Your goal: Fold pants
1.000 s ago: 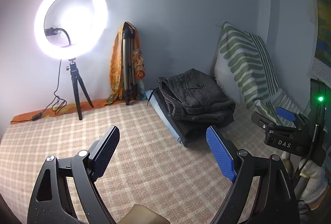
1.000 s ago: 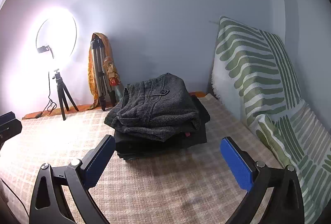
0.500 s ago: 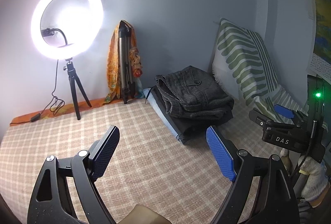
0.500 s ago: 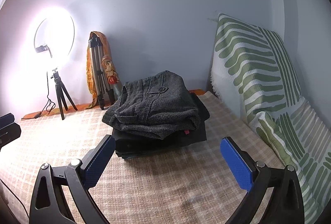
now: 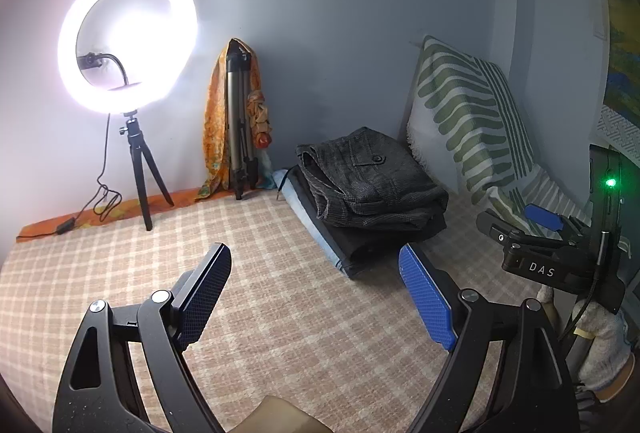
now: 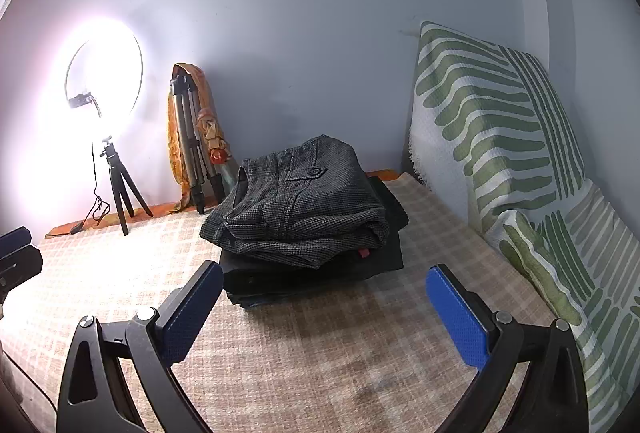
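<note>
A stack of folded pants (image 5: 372,185) (image 6: 304,209) lies on the beige checked bed cover (image 5: 280,313) near the wall. Grey houndstooth pants with a buttoned pocket are on top, black ones sit under them, and a blue denim edge (image 5: 316,233) shows at the bottom. My left gripper (image 5: 316,261) hovers open in front of the stack, left of it, with nothing between its blue pads. My right gripper (image 6: 324,273) is open too, just short of the stack's front edge and holding nothing. It also shows in the left wrist view as the right gripper (image 5: 516,219), beside the stack.
A lit ring light (image 5: 128,37) on a small tripod stands at the back left, with its cable trailing along the wall. A folded tripod draped with orange cloth (image 5: 236,121) leans on the wall. Green-striped pillows (image 6: 500,137) line the right side.
</note>
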The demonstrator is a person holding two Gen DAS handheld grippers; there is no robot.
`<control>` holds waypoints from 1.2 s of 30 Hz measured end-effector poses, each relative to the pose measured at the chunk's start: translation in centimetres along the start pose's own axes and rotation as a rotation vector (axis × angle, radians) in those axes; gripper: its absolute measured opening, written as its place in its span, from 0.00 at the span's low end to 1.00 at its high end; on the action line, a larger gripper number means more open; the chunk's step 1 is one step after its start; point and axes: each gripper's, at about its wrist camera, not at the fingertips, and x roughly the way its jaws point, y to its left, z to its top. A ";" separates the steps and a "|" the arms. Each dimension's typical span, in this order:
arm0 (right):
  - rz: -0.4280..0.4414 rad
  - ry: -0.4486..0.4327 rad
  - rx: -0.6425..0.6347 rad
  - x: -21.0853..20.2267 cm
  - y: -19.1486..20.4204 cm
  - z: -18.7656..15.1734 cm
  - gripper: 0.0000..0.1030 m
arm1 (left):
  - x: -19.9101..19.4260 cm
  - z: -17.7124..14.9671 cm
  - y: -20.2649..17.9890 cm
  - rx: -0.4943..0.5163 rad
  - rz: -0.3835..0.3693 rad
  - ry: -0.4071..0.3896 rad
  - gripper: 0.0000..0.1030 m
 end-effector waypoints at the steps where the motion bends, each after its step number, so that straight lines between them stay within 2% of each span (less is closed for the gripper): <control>1: 0.002 0.000 0.000 0.0 0.0 0.0 1.00 | 0.0 0.0 0.0 0.001 -0.001 0.001 0.84; 36: 0.022 0.018 0.003 0.2 0.8 -0.2 1.00 | -0.6 -0.3 0.2 0.020 0.005 -0.024 0.84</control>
